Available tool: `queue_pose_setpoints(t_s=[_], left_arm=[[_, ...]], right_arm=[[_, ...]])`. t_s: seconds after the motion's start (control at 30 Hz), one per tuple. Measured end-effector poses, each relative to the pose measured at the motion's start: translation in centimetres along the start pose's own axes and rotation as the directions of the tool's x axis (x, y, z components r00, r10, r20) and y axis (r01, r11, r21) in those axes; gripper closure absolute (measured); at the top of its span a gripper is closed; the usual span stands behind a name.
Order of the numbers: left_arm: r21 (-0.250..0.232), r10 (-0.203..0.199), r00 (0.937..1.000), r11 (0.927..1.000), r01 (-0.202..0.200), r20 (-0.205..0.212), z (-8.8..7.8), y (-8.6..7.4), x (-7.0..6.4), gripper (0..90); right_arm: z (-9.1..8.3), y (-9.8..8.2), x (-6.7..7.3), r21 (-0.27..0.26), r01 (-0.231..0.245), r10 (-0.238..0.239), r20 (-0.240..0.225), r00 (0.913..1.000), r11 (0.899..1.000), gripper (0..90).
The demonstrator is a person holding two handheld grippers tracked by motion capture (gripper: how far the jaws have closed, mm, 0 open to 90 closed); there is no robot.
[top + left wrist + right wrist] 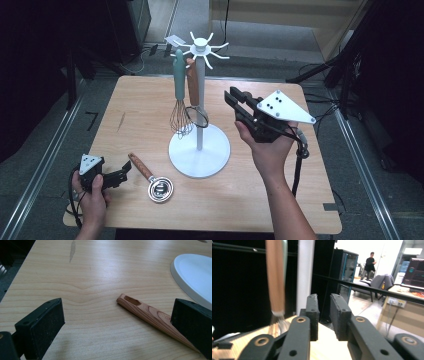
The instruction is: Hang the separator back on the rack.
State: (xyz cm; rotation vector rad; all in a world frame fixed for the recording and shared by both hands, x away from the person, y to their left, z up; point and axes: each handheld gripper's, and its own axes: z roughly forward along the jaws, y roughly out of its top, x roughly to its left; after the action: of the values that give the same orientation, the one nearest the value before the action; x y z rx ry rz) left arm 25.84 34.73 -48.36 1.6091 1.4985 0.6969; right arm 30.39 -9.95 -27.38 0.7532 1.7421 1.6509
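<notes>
Near the counter's (pixel 150 100) front left corner lies the measuring spoon (pixel 152 180), wooden handle pointing back-left, metal bowl toward the front edge. The left gripper (pixel 117 176) rests low just beside that handle, fingers (pixel 42 325) spread wide; in the left gripper view the handle's holed tip lies between them, untouched. The step in hand, as I judge it, is to pick this spoon up for hanging on the rack (pixel 200 100). To do it well, slide the fingers along so that they straddle the handle mid-length, keep them flat to the wood, close squarely, and leave the hanging hole free for a hook.

The right gripper (pixel 235 100) hovers by the rack's pole, above the counter's middle; its fingers (pixel 338 315) stand slightly apart with nothing between them.

Count: one rack with white hooks on top, two utensils hanging from it (a teal-handled whisk (pixel 180 95), a wooden-handled tool (pixel 192 85)), one spoon lying, two grippers.
</notes>
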Motion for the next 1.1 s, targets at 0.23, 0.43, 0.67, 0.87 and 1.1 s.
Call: queue_pose_setpoints(t_s=[0.23,0.43,0.67,0.87,1.1], left_arm=[[-0.002,0.000,1.0000,1.0000,0.000,-0.001,0.0,0.0,0.0,0.0],[-0.005,0.001,1.0000,1.0000,-0.001,-0.001,0.0,0.0,0.0,0.0],[-0.012,-0.005,1.0000,0.9999,0.005,0.002,-0.1,-0.1,0.0,0.0],[-0.028,0.017,0.9997,0.9995,-0.016,0.020,-0.6,0.0,-0.1,0.0],[-0.009,0.045,0.9981,0.9989,-0.045,0.042,-1.2,-0.2,-0.9,20.2]], right_arm=[[-0.9,-3.2,-1.4,0.027,-0.019,0.017,0.063,0.9979,0.999,56.4],[-1.8,-5.7,-2.1,0.048,-0.041,0.036,0.104,0.9939,0.998,43.6],[-2.6,-8.4,-3.0,0.100,-0.065,0.051,0.138,0.9891,0.993,37.3],[-3.6,-11.1,-3.4,0.162,-0.092,0.062,0.185,0.9809,0.983,31.1],[-5.9,-13.8,-4.4,0.207,-0.131,0.082,0.231,0.9695,0.969,29.5]])
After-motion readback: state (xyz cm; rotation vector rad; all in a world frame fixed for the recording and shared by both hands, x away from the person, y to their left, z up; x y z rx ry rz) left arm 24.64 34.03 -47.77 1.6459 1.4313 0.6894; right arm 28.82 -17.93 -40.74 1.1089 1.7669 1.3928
